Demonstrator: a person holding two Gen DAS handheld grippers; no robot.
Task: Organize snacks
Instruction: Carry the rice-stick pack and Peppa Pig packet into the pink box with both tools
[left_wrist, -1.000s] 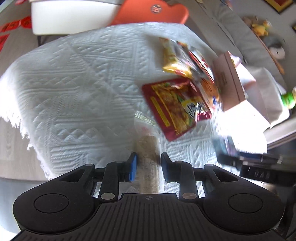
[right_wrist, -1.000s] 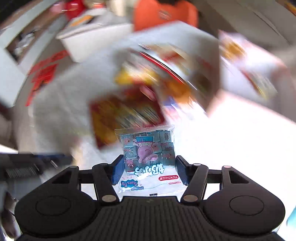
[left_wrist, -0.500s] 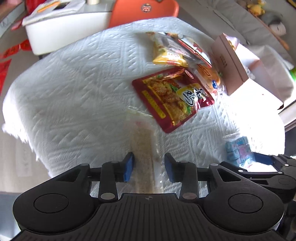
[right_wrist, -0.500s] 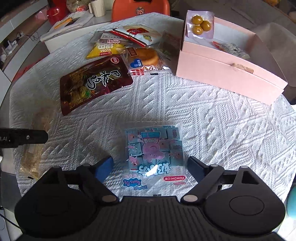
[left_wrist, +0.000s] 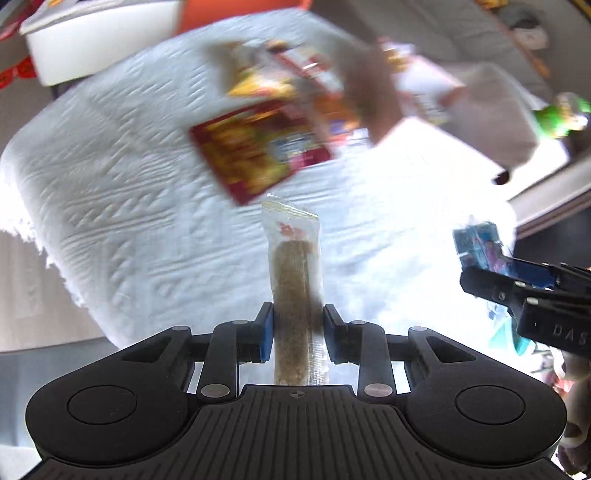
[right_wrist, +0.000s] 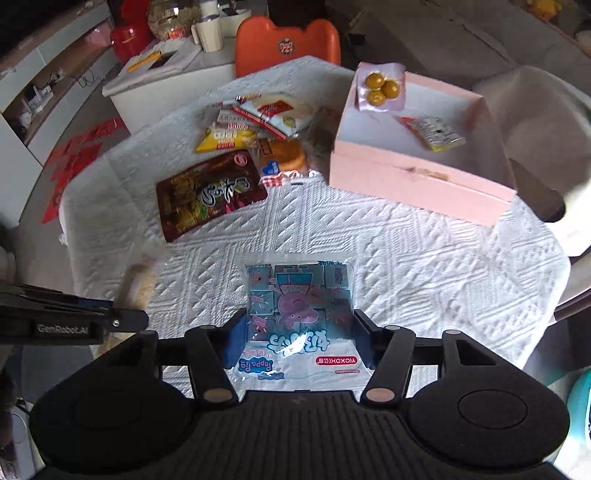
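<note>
My left gripper (left_wrist: 298, 325) is shut on a long clear packet with a brown snack bar (left_wrist: 295, 280) and holds it above the near edge of the white-clothed table (left_wrist: 122, 177). My right gripper (right_wrist: 300, 332) is shut on a blue Peppa Pig snack bag (right_wrist: 297, 299), lifted off the cloth. The bag also shows at the right of the left wrist view (left_wrist: 478, 245). A pink open box (right_wrist: 417, 173) stands at the far right with a packet of yellow balls (right_wrist: 380, 88) and a small packet (right_wrist: 434, 133) in it.
A dark red snack pouch (right_wrist: 208, 194) lies mid-table, with a pile of yellow, white and orange packets (right_wrist: 258, 129) behind it. An orange chair (right_wrist: 288, 44) and a white cabinet (right_wrist: 162, 85) stand beyond the table. The left gripper's body (right_wrist: 66, 321) shows at left.
Both grippers have closed on their packets and lifted them off the cloth. The right jaws were wide open half a second ago. The left view is blurred with motion.
</note>
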